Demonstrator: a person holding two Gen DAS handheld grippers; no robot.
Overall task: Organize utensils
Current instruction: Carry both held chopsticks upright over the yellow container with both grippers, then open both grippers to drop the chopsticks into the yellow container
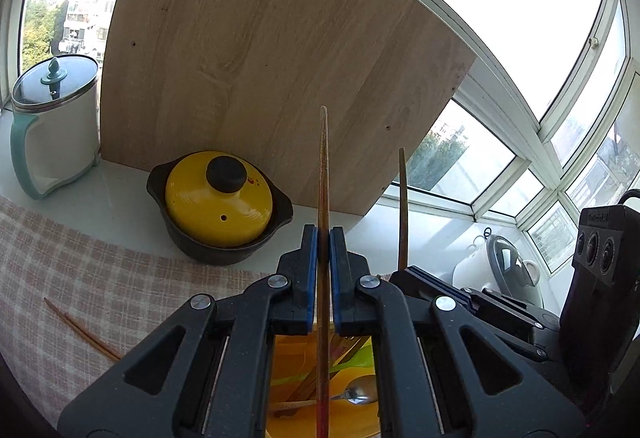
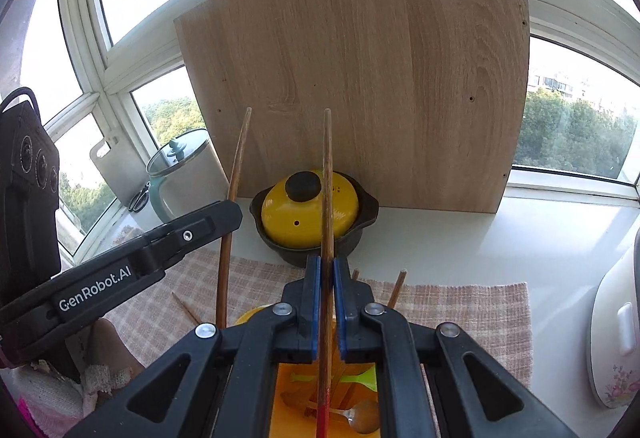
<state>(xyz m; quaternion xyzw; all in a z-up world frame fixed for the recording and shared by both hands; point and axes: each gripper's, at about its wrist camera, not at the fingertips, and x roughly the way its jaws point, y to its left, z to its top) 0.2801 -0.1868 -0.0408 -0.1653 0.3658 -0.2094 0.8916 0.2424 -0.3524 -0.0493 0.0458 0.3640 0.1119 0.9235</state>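
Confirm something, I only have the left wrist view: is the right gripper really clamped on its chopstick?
Observer: Yes. The right gripper has its blue pads shut on a chopstick that runs straight up between them.
Operator: Anything near the kettle I'm missing?
Observer: Scissors lie at the window beside the kettle.
Operator: More sticks around?
Observer: Two chopstick ends poke up just past the right gripper's fingers.
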